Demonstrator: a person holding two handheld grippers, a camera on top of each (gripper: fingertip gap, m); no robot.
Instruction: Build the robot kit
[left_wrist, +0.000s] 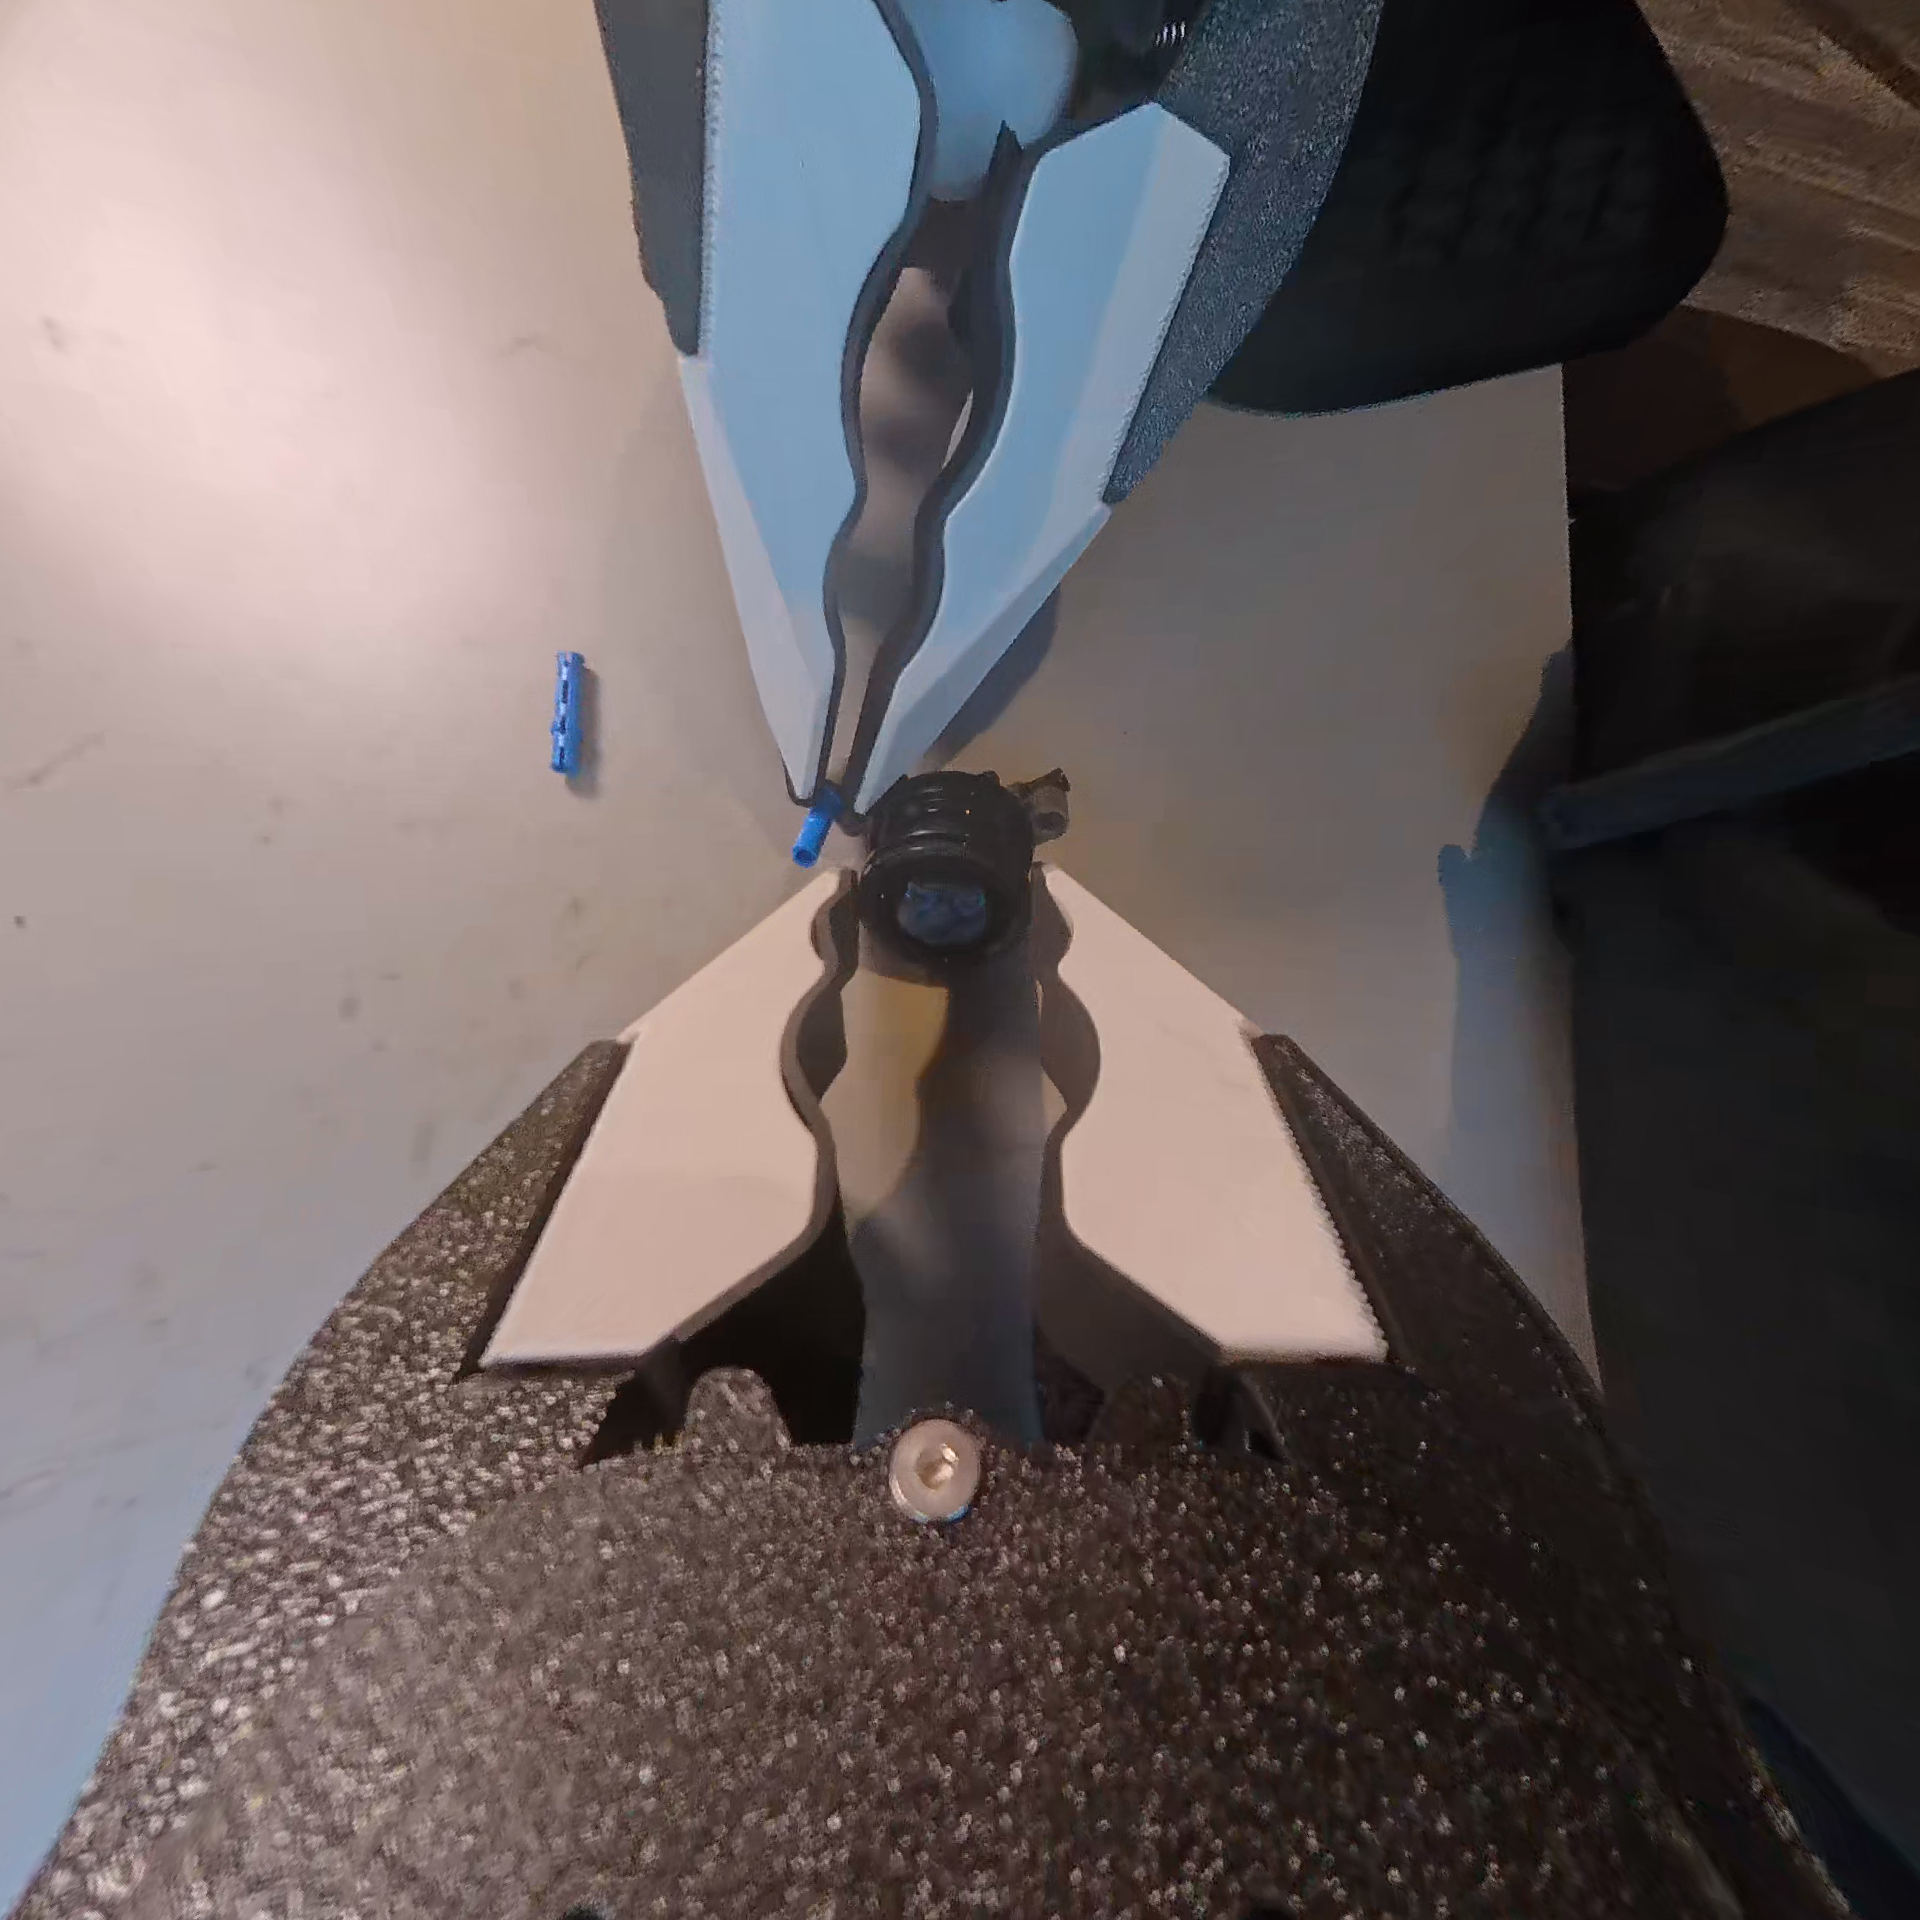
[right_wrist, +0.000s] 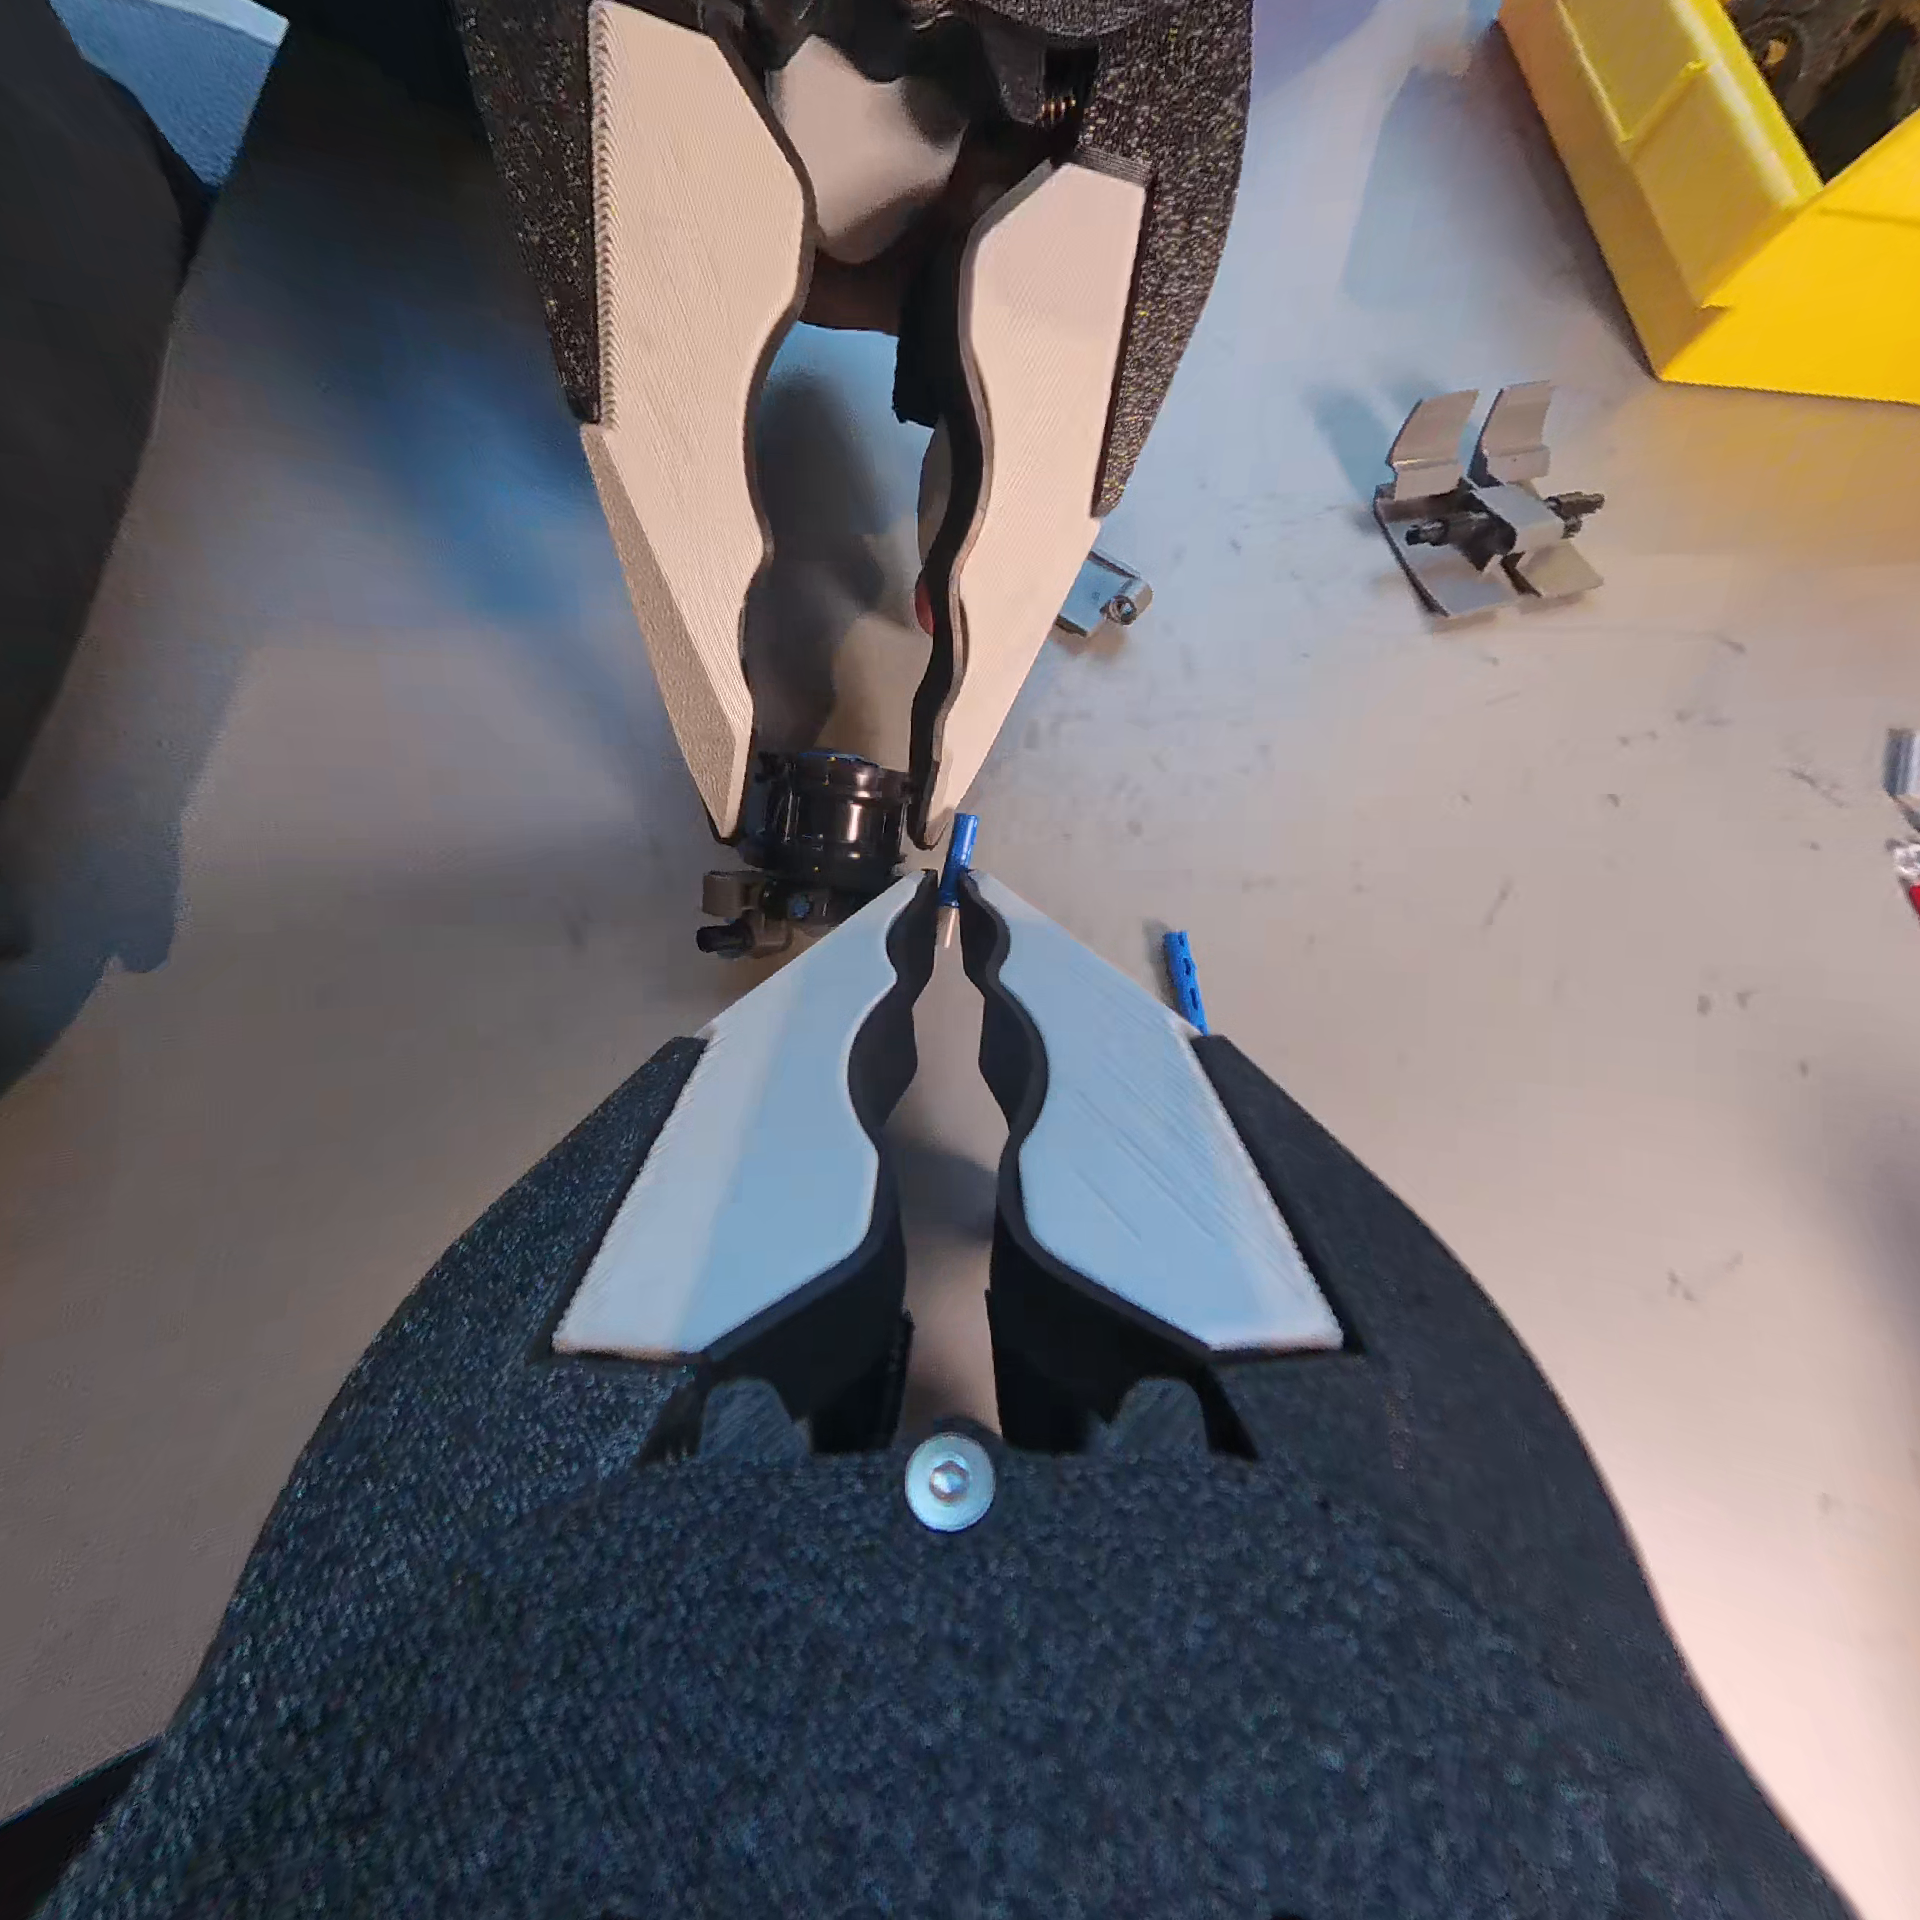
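Two grippers meet tip to tip over a pale table (right_wrist: 1455, 1039).
Our left gripper (left_wrist: 940, 883) is clamped on a small black ribbed cylinder (left_wrist: 940, 862); our right gripper (right_wrist: 943, 883) pinches a blue pin (right_wrist: 951, 868) just beside it. Another blue pin (left_wrist: 566, 712) lies nearby; a yellow bin (right_wrist: 1766, 229) stands well apart.

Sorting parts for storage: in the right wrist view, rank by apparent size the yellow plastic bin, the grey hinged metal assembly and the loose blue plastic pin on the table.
1. Yellow plastic bin, partly cropped
2. Grey hinged metal assembly
3. Loose blue plastic pin, though nearest the camera
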